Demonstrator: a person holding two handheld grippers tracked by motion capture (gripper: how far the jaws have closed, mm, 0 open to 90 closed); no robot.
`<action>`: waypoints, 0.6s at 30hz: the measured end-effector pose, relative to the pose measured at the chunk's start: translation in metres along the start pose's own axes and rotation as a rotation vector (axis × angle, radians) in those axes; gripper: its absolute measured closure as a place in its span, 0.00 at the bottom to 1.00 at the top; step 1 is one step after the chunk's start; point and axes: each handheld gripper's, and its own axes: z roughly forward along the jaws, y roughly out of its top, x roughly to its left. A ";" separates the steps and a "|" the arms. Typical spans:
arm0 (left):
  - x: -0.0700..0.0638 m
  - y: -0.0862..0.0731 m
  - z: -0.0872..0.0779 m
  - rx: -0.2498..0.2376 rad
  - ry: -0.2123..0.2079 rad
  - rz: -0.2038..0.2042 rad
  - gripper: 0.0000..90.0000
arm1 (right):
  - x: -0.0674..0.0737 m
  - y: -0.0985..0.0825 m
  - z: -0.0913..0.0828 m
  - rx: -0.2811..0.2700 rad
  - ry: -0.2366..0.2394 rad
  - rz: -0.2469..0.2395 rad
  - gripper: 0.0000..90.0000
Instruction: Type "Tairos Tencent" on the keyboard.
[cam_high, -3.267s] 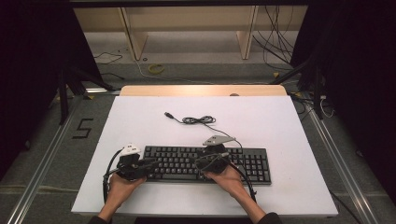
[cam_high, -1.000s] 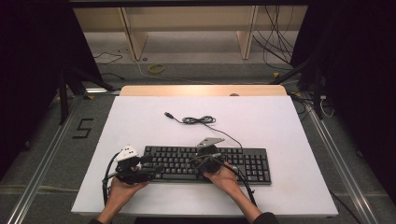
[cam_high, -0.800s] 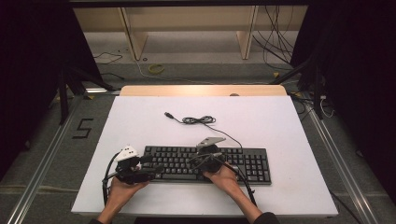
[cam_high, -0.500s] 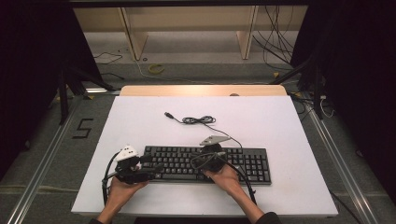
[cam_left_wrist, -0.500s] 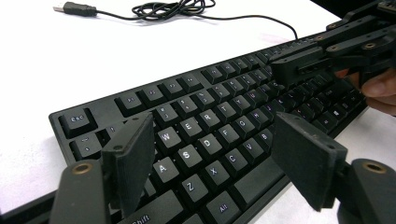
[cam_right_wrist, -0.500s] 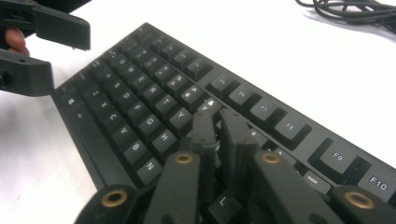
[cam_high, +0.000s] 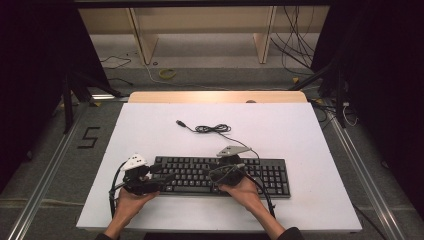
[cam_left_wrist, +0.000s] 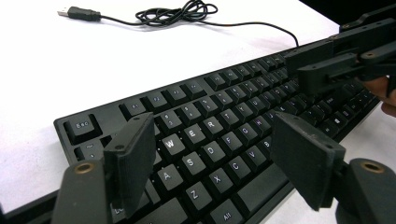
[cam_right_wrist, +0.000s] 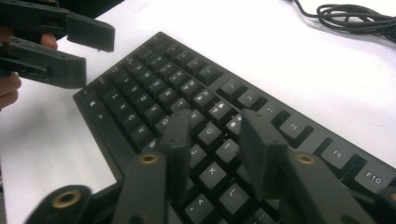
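Left claw (cam_left_wrist: 212, 158) hangs spread over the keyboard's (cam_high: 220, 175) letter keys, pinching nothing. Right claw (cam_right_wrist: 215, 140), its jaws just opening, hovers partly spread above the U and I keys, empty. Beyond both, the high view shows the coiled cable (cam_high: 212, 129) on bare white desk (cam_high: 300, 130).

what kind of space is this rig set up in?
Looks like a lab or data-collection bay, not an office. A white table with just a black keyboard sits between metal floor rails, dark curtains hang at the sides, and loose cables trail across the floor behind.
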 end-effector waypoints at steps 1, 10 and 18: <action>0.000 0.001 0.000 0.002 0.001 0.002 0.35 | 0.000 0.000 -0.001 -0.001 0.001 0.003 0.68; 0.002 0.007 0.004 0.017 -0.003 -0.008 0.48 | -0.002 -0.002 -0.013 -0.022 0.008 0.018 0.49; -0.003 0.015 0.017 0.084 -0.010 0.034 0.70 | -0.006 -0.007 -0.022 -0.042 -0.008 0.023 0.43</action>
